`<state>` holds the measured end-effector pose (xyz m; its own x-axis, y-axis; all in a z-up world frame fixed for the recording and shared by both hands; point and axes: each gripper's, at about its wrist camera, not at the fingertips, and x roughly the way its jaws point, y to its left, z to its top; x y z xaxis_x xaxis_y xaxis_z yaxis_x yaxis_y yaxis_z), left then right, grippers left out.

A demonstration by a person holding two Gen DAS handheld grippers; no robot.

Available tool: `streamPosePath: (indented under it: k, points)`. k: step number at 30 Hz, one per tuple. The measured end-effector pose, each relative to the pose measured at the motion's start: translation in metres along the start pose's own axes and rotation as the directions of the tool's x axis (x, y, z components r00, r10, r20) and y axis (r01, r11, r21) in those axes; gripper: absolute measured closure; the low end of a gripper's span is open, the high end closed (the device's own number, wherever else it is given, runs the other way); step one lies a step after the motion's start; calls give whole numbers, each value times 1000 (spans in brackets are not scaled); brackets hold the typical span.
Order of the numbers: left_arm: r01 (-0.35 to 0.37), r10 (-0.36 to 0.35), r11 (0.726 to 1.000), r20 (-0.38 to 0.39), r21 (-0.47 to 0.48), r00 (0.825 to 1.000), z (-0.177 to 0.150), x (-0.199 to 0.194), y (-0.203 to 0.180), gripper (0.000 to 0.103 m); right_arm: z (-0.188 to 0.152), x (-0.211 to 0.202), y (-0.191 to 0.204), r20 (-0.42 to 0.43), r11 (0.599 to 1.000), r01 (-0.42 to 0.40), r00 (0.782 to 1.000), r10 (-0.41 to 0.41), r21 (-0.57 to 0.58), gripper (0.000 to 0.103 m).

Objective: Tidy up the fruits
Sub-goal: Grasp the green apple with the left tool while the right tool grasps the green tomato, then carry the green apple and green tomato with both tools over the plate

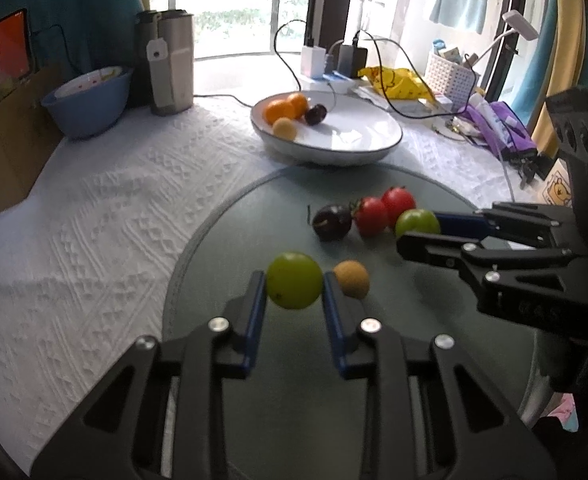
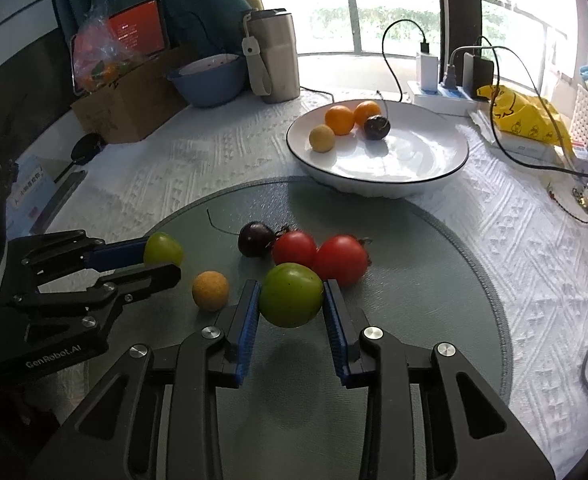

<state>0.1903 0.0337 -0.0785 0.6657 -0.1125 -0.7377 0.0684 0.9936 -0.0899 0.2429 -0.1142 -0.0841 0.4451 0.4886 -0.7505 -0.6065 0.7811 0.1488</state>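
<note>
A: Left wrist view first. What sits between the fingers?

B: The left gripper (image 1: 295, 282) is pinching a pale green plum (image 1: 294, 280), pads pressed on its two sides, over the round grey mat (image 1: 229, 232). The fruit is near round, so no long axis worth naming; its small dark spot faces the camera, low on the left.

A: And the plate?

B: The white plate (image 1: 358, 148) lies at about twelve o'clock from those fingers, beyond the mat, already bearing two oranges (image 1: 285, 109), a dark plum and a small yellow fruit. The carry runs straight ahead.

A: Right wrist view?

B: The right gripper (image 2: 291, 296) is clamped on a darker green tomato (image 2: 289, 294), which looks lifted clear of the mat, judging by its shadow. It is slightly squat, wider across than tall. Two red tomatoes (image 2: 322, 256) sit just behind it, one nearly touching.

A: The plate from there?

B: Around one o'clock, its near rim (image 2: 374, 190) just past the mat edge. Neither hand looks clearly nearer to it.

A: What remains?

B: A dark plum (image 2: 255, 239) and a tan round fruit (image 2: 210, 290) on the mat.
</note>
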Motion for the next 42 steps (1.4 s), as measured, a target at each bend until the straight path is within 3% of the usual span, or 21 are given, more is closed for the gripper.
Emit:
streamPosePath:
  k: [16, 42]
  points:
    - [-13, 11, 999, 63, 37, 998, 40, -6, -7, 74, 23, -20, -36, 72, 999, 40, 997, -42, 34, 69]
    - [53, -63, 987, 59, 153, 996, 104, 53, -33, 74, 61, 1, -89, 86, 994, 98, 991, -101, 37, 69]
